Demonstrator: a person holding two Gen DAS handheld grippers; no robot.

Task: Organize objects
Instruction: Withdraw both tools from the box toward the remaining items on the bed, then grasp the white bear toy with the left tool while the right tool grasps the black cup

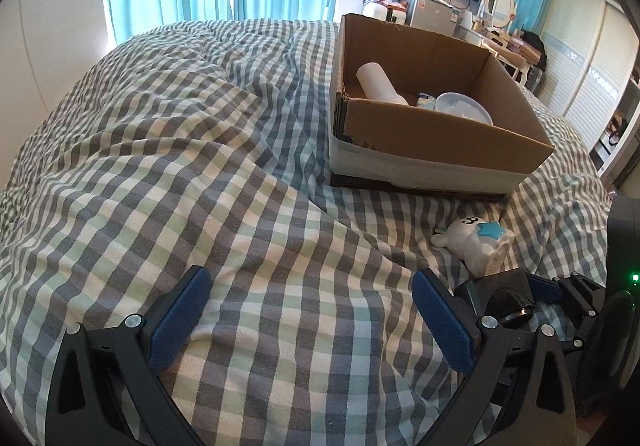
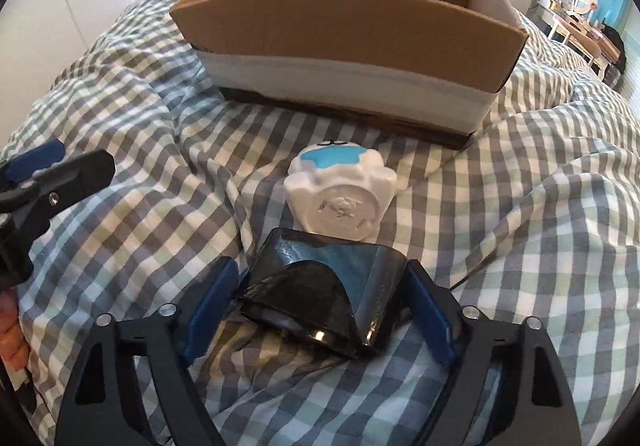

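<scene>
My left black gripper with blue pads (image 1: 310, 310) hung spread wide; my right black blue-padded gripper (image 2: 322, 306) was clamped on its load.

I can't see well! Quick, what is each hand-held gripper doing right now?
Left hand-held gripper: open, holding nothing, over the checked blanket.
Right hand-held gripper: closed on a shiny black box, just behind the white bear toy.
</scene>
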